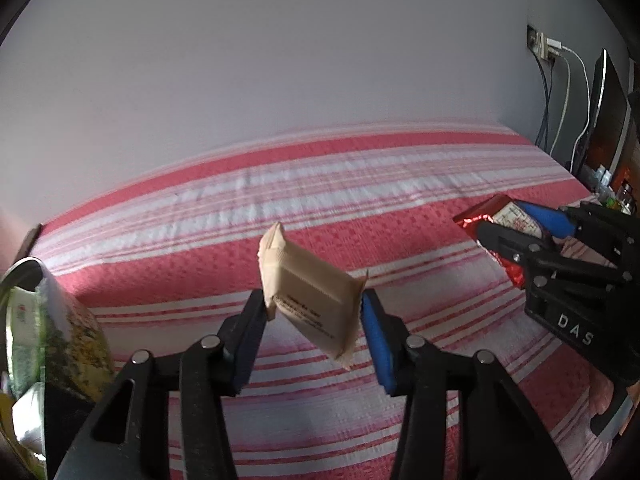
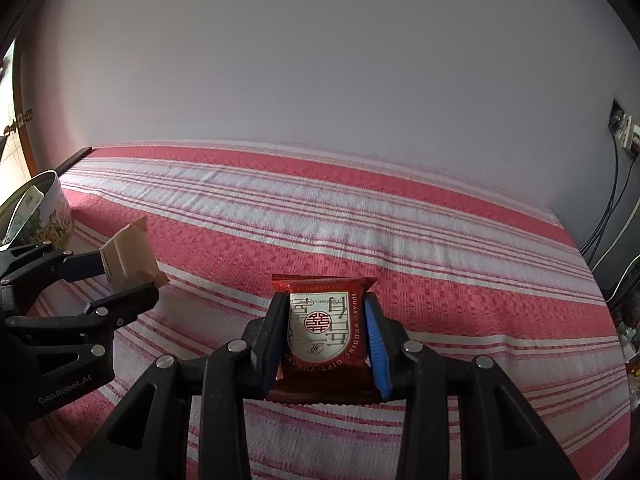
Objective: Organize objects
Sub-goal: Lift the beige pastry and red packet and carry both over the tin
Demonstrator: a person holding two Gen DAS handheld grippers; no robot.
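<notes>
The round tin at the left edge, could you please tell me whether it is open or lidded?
Open. The round tin shows a bare rim with no lid, and packets are visible inside it.

soft, even daylight fills both fisheye views, leaving the pale grey wall (image 1: 280, 80) flat and dim, the red-and-white striped woven bedspread (image 1: 400, 208) smeared by blur toward its far edge, straight stripes bowed by the lens, black vignette in the corners, and only faint shadows.
</notes>
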